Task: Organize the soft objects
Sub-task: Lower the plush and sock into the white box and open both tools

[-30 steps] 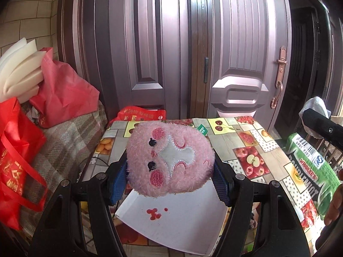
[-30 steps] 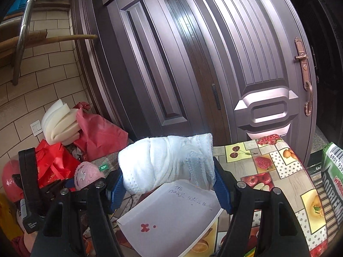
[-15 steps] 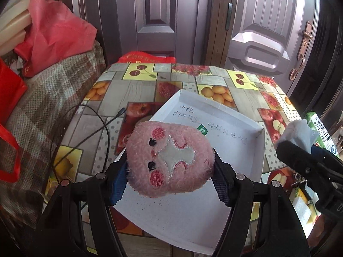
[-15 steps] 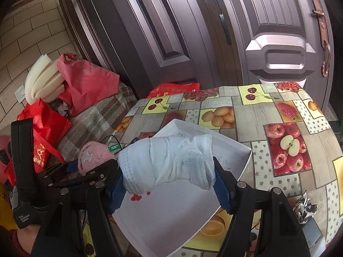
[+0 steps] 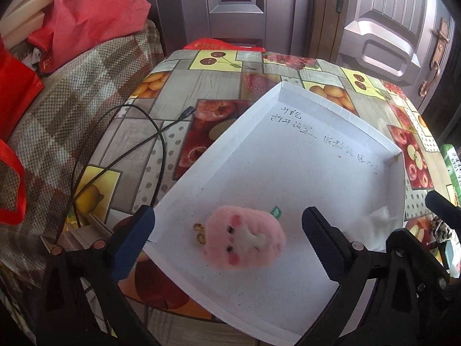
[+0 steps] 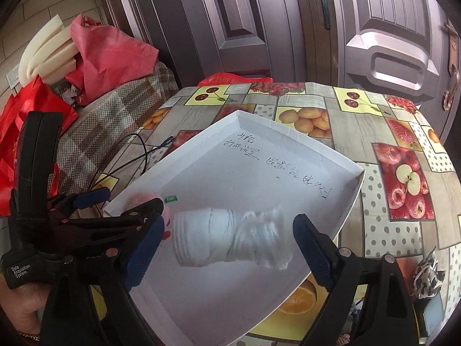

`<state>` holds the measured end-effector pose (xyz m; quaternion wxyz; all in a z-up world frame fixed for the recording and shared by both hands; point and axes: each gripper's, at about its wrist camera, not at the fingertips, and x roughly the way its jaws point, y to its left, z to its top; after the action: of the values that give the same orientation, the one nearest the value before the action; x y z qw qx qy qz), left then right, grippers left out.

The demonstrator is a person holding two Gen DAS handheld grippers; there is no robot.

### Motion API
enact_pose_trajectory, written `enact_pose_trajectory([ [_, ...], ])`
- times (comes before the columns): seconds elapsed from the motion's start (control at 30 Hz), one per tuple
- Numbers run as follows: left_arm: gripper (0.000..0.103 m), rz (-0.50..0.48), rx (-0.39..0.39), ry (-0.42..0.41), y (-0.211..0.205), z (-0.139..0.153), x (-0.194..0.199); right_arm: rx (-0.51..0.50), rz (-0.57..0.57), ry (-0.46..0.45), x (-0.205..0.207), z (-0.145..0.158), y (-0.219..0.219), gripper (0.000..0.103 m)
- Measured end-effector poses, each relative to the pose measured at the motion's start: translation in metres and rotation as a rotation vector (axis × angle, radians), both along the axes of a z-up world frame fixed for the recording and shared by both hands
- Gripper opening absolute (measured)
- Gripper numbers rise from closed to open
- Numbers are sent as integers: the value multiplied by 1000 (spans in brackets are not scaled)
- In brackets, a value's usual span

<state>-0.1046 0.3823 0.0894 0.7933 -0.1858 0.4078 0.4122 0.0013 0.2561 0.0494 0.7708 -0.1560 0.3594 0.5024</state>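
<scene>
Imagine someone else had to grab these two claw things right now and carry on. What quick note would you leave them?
Left gripper: open, holding nothing.
Right gripper: open, holding nothing.
Pink plush toy: blurred between the left fingers, in or just above the white tray.
Rolled white cloth: blurred between the right fingers, over the same tray.
Done: both soft items let go at the tray.
Left: the leopard-print scrunchie lies on the table beside the tray.

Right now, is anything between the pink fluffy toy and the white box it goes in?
No. Nothing visible is in the way: the pink plush toy is already in the white box, below the open left gripper. The white cloth bundle is over the box too, between the open right gripper's fingers.
</scene>
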Motion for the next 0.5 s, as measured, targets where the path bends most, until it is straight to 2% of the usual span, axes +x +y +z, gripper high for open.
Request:
enact_pose_trajectory([
  [0.3, 103, 28, 55, -69, -12, 29, -18, 44, -13, -46, -9, 18, -16, 103],
  [0.5, 103, 24, 85, -171, -37, 59, -42, 114, -44, -99, -18, 50, -45, 103],
])
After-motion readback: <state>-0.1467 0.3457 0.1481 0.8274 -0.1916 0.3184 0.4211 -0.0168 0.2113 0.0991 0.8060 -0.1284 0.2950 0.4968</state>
